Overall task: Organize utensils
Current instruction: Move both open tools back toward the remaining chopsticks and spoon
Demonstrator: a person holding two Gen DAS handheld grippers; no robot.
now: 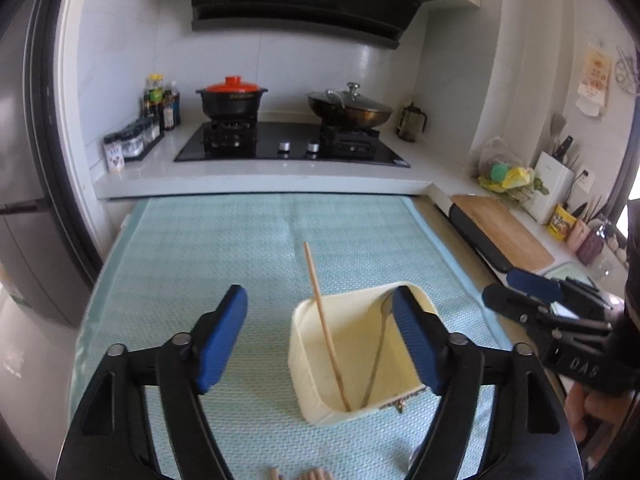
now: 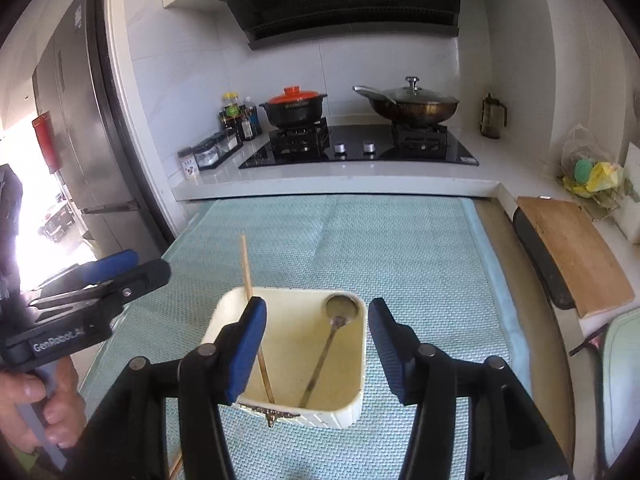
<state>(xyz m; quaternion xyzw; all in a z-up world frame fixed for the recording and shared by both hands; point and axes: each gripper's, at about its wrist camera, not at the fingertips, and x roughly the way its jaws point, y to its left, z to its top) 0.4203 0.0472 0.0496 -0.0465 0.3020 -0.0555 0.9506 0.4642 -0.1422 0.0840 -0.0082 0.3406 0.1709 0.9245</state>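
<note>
A cream square holder stands on the pale green mat. A wooden chopstick and a metal spoon lean inside it. My left gripper is open and empty, just in front of the holder. My right gripper is open and empty, above the holder's near side. More wooden chopstick ends lie at the bottom edge of the left wrist view. Each gripper shows in the other's view, the right one and the left one.
Behind the mat is a white counter with a black hob, an orange-lidded pot, a lidded wok and seasoning bottles. A wooden cutting board lies to the right. A fridge stands at left.
</note>
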